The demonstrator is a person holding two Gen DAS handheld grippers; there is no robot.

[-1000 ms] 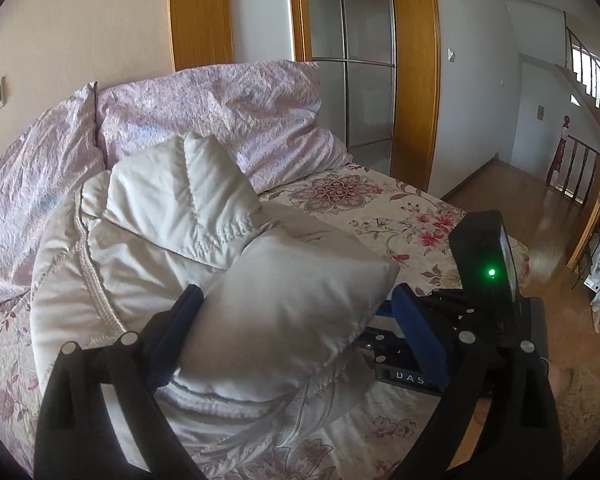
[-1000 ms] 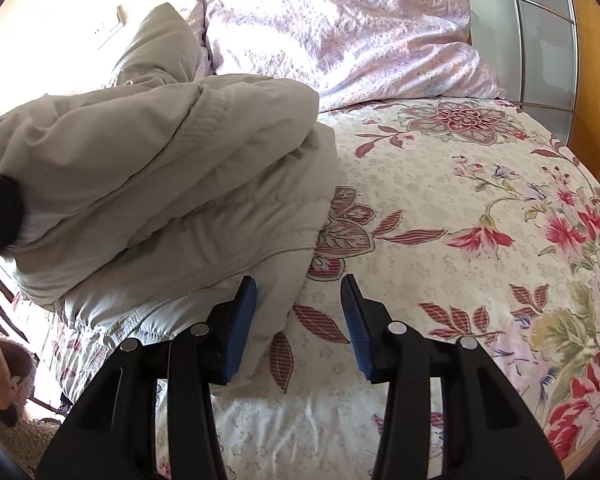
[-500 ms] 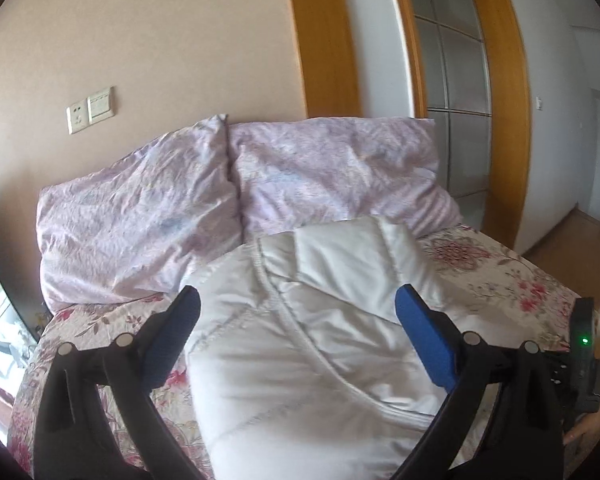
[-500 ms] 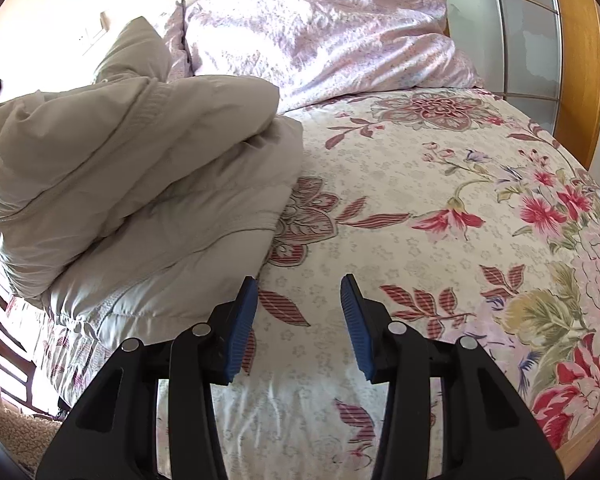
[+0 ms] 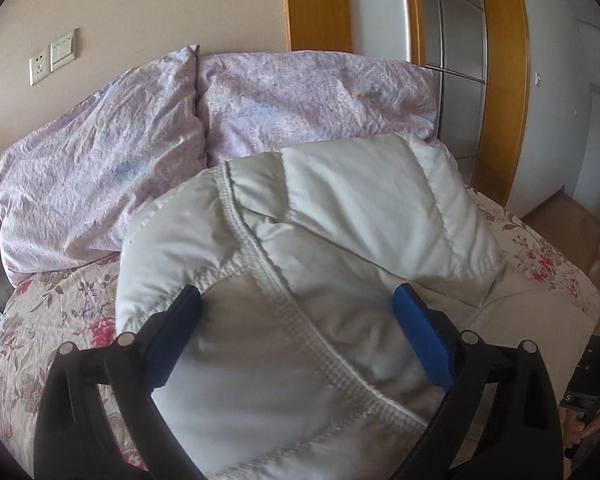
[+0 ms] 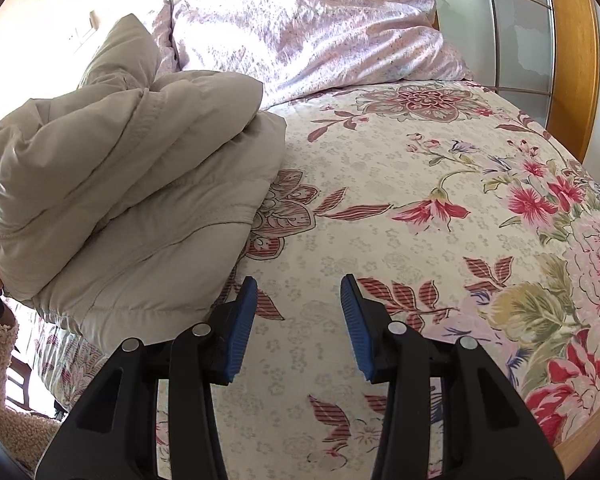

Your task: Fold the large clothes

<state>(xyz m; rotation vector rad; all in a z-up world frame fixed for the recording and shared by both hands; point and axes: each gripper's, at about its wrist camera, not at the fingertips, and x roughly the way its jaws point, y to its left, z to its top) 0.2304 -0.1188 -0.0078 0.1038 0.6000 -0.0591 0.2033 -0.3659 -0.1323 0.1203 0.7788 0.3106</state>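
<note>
**Folded jacket sits bundled on the flowered bed**

Spreading across both views, the bed (image 6: pixel 420 208) wears a cream cover printed with red and pink flowers; in the right wrist view its bare stretch runs from the centre out to 3 o'clock. Two lilac pillows (image 5: pixel 204 136) lean on the wall at the head of the bed, filling 10 to 1 o'clock in the left wrist view, and one of them shows at 12 o'clock in the right wrist view.

Next in size, the puffy off-white jacket (image 5: pixel 320 264) lies folded in a thick bundle on the cover. It fills the middle of the left wrist view, with a stitched seam running from 11 toward 5 o'clock. In the right wrist view the same jacket (image 6: pixel 132 184) is stacked at 9 o'clock, near the bed's edge, its far end close to the pillows.

The left gripper (image 5: pixel 298 336) is spread wide, its blue pads flanking the padded fold; whether they press the cloth, I cannot tell. The right gripper (image 6: pixel 299 328) stands partly parted over bare cover at 6 o'clock, holding nothing, just beside the bundle's near corner.

A wall socket (image 5: pixel 39 69) sits at 10 o'clock.
</note>
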